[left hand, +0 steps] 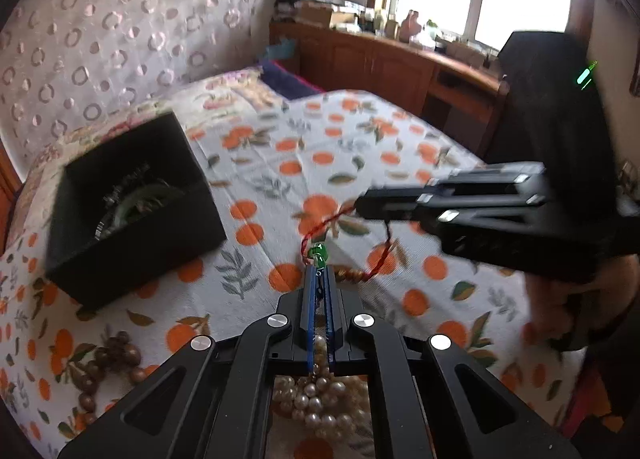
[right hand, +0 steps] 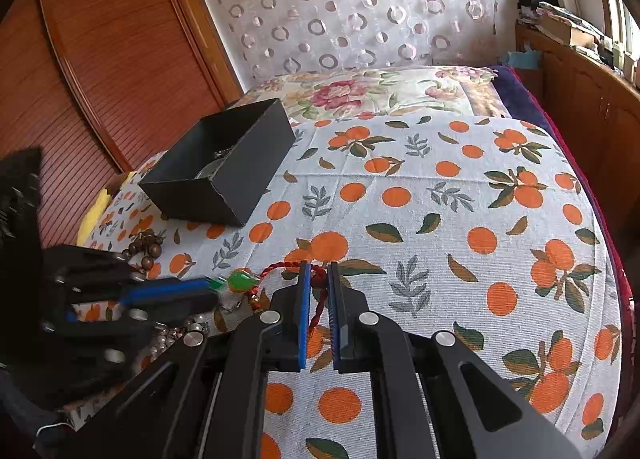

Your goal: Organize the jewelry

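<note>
Only the left wrist view shows the pearl necklace [left hand: 316, 399] under the left gripper [left hand: 319, 279], clenched at the red cord bracelet's [right hand: 316, 299] green bead [left hand: 319, 253]. The right gripper [right hand: 319, 279] clamps the cord. The black box [right hand: 224, 163] sits near the bed's [right hand: 480, 199] left edge; open bedspread lies right.

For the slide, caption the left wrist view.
Both grippers, left gripper and right gripper, pinch a red cord with green bead near a black box.

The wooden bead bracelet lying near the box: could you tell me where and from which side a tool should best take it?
Grip the wooden bracelet at the single strand of beads trailing toward the bed's near edge, coming from above: its far end is a bunched clump, too bulky to pinch cleanly, and the box crowds that side.
</note>
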Demonstrator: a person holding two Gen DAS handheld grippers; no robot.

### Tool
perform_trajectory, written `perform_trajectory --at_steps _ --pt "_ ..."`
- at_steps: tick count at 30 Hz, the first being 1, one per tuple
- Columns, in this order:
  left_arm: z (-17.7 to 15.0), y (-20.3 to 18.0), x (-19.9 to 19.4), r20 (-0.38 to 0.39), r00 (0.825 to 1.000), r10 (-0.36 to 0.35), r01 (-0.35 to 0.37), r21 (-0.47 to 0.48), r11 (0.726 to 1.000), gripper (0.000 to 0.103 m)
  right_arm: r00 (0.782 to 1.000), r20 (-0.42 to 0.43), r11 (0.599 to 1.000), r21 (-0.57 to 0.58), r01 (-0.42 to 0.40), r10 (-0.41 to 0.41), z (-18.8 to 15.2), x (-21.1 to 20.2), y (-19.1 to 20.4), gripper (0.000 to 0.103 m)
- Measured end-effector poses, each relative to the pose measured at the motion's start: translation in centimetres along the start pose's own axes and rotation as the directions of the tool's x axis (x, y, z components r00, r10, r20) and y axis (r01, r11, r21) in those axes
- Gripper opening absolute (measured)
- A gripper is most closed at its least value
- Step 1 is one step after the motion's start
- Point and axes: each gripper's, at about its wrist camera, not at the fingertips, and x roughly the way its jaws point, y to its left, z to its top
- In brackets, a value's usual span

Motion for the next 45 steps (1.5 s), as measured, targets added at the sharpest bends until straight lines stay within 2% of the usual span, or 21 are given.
perform_trajectory --at_steps 4,9,19,27,33,41,45 --pt "0.6 0.4 -2.6 0.057 0.998 0.0 0.001 -0.013 1.0 0.003 1.0 0.008 1.0 -0.013 -0.001 0.001 0.3 -0.2 0.5 0.009" --pt "1.5 1.7 -5.5 0.116 0.993 0.033 -0.031 -0.027 0.999 0.003 0.999 0.043 0.999 -0.052 -0.001 0.004 1.1 -1.3 1.8 0.009" --pt "3.6 6.1 -7.4 0.158 0.979 0.132 -0.122 -0.072 0.99 0.003 0.994 0.111 0.989 -0.146 0.002 0.014 4.9 -2.8 5.6 0.009" --pt "5.5 9.4 -7.6 0.17 0.967 0.192 -0.175 -0.109 0.979 0.003 0.989 0.142 0.982 -0.185 -0.023 0.05 8.4 -2.7 8.0 0.009" --pt "6.2 11.1 -6.4 0.143 0.966 0.215 -0.195 -0.142 0.97 0.003 0.987 0.147 0.977 -0.21 -0.036 0.068 10.1 -2.3 9.5 0.009" --pt "5.2 12.1 -5.8 0.12 0.963 0.241 -0.219 -0.175 0.96 0.006 0.986 0.133 0.976 -0.204 -0.07 0.099 10.8 -0.9 9.9 0.009" --pt "4.0 11.8 -6.6 0.119 0.953 0.28 -0.259 -0.165 0.952 0.014 0.988 0.117 0.976 -0.204 -0.071 0.097 10.9 0.2 9.9 0.009"
